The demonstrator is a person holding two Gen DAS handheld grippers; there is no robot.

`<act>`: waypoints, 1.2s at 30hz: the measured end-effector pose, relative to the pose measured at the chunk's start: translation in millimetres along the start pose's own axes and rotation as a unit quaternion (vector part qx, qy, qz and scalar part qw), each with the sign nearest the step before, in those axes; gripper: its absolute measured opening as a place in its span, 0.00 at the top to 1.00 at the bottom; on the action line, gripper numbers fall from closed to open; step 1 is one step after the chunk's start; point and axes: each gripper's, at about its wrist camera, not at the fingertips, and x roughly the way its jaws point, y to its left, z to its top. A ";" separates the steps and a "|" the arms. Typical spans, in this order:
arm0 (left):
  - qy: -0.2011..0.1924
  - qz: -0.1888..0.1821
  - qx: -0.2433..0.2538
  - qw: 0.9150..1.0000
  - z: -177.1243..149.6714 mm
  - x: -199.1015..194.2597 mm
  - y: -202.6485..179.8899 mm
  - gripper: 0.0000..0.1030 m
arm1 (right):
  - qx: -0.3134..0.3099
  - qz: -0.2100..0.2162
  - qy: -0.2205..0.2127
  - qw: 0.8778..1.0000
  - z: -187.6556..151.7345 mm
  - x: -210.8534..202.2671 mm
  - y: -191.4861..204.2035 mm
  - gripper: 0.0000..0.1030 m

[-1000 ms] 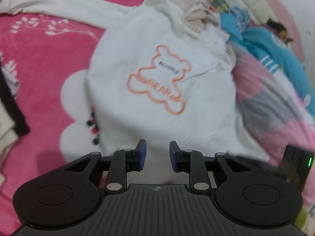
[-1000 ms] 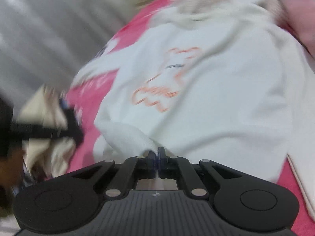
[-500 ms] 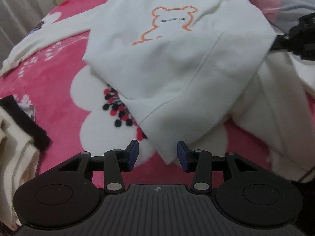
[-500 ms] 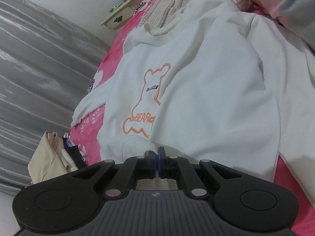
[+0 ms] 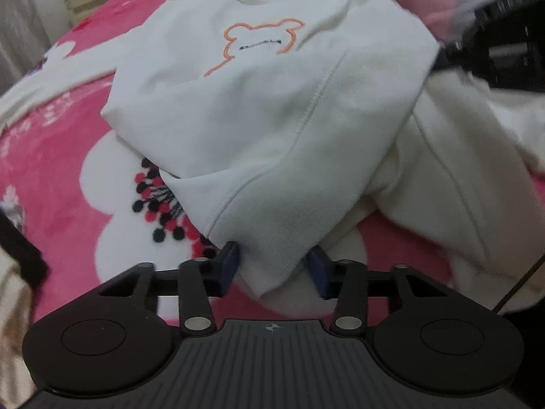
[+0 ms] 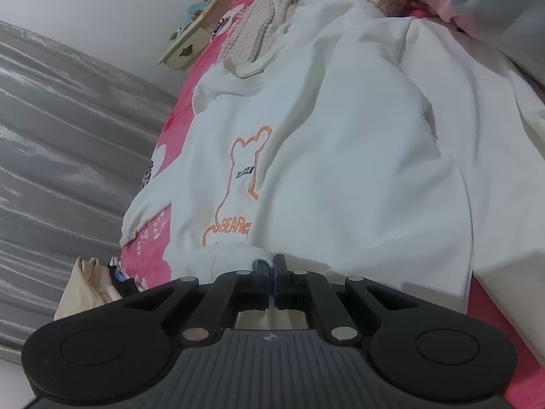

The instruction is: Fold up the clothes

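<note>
A white sweatshirt point(image 5: 259, 109) with an orange bear outline lies partly folded over on a pink floral blanket point(image 5: 51, 177). My left gripper point(image 5: 272, 269) sits low at the near hem corner. That corner lies between the blue pads while the jaws are closing; a gap still shows around the cloth. My right gripper point(image 6: 272, 266) is shut on a bunched fold of the same sweatshirt point(image 6: 357, 170), just below the "BEAR" print. In the left wrist view the right gripper point(image 5: 442, 59) appears as a black blur at the sweatshirt's far right edge.
A cream nightstand point(image 6: 190, 47) stands beyond the bed by a grey curtain point(image 6: 51, 136). A beige garment with black trim point(image 6: 85, 289) lies at the left. A knitted beige garment point(image 6: 252, 30) and pink-grey bedding point(image 6: 477, 0) are piled at the head end.
The left gripper came down from above the bear print to the hem corner, widening and then narrowing its jaws around it. The right gripper stayed shut on the cloth while its view rolled.
</note>
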 end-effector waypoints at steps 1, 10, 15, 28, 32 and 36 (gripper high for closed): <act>-0.004 -0.006 -0.017 1.000 1.2 -1.8 4.8 0.79 | -0.002 0.000 0.000 1.000 0.4 -0.1 0.1 0.97; -0.037 -0.003 -0.055 0.998 15.4 -50.8 14.5 0.95 | -0.080 -0.014 -0.002 0.997 -0.1 -22.5 25.7 0.97; -0.067 -0.009 -0.073 0.995 18.9 -126.1 47.8 0.96 | -0.205 -0.003 0.010 0.979 -17.7 -46.9 76.2 0.97; 0.033 0.096 0.050 0.994 -9.6 -165.7 122.2 0.96 | -0.501 0.007 0.144 0.853 -144.1 11.6 185.0 0.97; 0.082 0.118 0.084 0.986 -32.4 -121.5 128.0 0.96 | -0.513 -0.016 0.208 0.832 -187.6 56.2 180.6 0.91; 0.098 0.134 0.118 0.979 -43.4 -92.8 124.0 0.95 | -0.438 -0.032 0.257 0.861 -191.4 64.4 164.2 0.74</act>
